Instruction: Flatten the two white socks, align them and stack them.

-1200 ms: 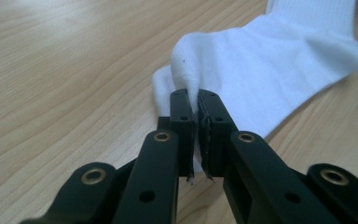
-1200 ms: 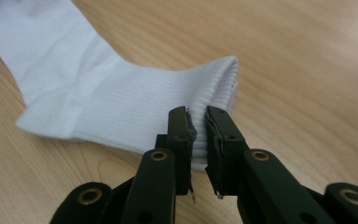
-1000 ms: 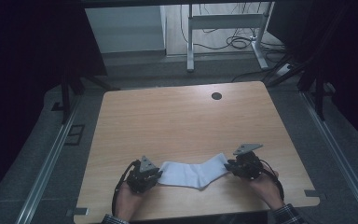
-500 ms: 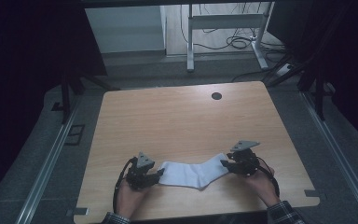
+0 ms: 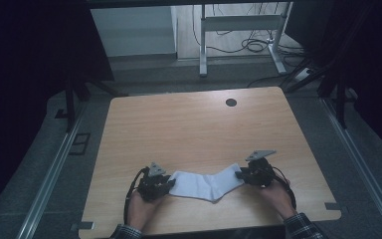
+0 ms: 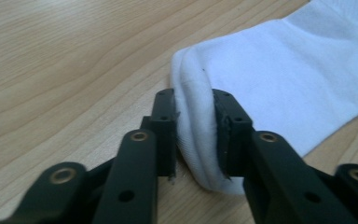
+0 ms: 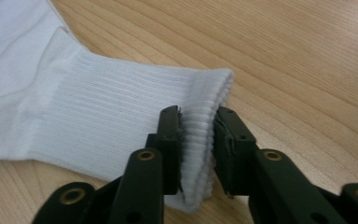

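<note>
On the table's point(image 5: 194, 124) near edge a white sock point(image 5: 206, 183) lies flat, with bare wood and a cable hole point(image 5: 231, 102) beyond it. The left gripper point(image 5: 168, 183) pinches its toe and the right gripper point(image 5: 239, 174) its ribbed cuff, both jaws having just been closing on the cloth. The sock lies where it did a second ago.

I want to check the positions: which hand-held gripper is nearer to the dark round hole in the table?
Right. The right hand-held gripper is below the hole; the left hand-held gripper is farther left.

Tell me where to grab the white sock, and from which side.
By its two ends, from outside along the tabletop. The white sock lies flat; the left claw pinches the rounded toe, the right claw the ribbed cuff, both raised folds.
</note>
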`<state>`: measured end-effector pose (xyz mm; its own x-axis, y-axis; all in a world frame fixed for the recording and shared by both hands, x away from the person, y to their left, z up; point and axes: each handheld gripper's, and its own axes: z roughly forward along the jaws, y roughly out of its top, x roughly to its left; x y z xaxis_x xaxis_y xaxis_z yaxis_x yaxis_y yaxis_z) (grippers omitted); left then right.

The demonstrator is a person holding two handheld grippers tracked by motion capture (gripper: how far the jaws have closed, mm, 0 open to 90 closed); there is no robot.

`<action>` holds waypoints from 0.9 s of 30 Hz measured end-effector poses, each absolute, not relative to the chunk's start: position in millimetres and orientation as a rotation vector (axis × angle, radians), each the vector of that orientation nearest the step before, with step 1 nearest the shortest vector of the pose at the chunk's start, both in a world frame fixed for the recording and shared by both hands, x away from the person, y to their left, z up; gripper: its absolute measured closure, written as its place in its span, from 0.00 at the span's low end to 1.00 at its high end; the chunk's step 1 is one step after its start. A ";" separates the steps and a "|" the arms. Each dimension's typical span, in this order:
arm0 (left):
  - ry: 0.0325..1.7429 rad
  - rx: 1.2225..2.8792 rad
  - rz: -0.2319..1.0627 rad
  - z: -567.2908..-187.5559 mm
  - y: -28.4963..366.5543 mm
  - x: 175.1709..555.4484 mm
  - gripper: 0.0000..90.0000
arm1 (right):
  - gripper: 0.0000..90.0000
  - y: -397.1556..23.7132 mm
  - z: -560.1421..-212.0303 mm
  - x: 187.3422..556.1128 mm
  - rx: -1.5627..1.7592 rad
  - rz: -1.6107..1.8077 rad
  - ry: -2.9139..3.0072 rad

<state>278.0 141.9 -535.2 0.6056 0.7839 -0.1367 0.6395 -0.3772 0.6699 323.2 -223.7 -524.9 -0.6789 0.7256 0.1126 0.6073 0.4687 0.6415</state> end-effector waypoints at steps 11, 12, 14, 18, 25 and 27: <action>1.093 2.141 0.294 -525.0 138.1 282.7 0.91 | 0.89 -217.6 -512.3 320.0 1.111 0.961 2.512; 1.089 2.139 0.299 -522.4 138.8 283.4 0.91 | 0.89 -218.2 -510.4 320.3 1.116 0.976 2.507; 1.085 2.130 0.309 -517.1 140.7 285.2 0.91 | 0.89 -219.0 -506.7 320.7 1.118 1.004 2.501; 1.079 2.116 0.324 -506.9 144.5 291.1 0.91 | 0.89 -217.2 -498.7 322.4 1.103 1.030 2.486; 1.063 2.099 0.359 -484.8 145.7 309.4 0.91 | 0.89 -216.5 -483.5 331.7 1.092 1.057 2.443; 1.064 2.094 0.372 -478.0 146.3 315.6 0.91 | 0.89 -217.6 -478.8 337.7 1.096 1.068 2.428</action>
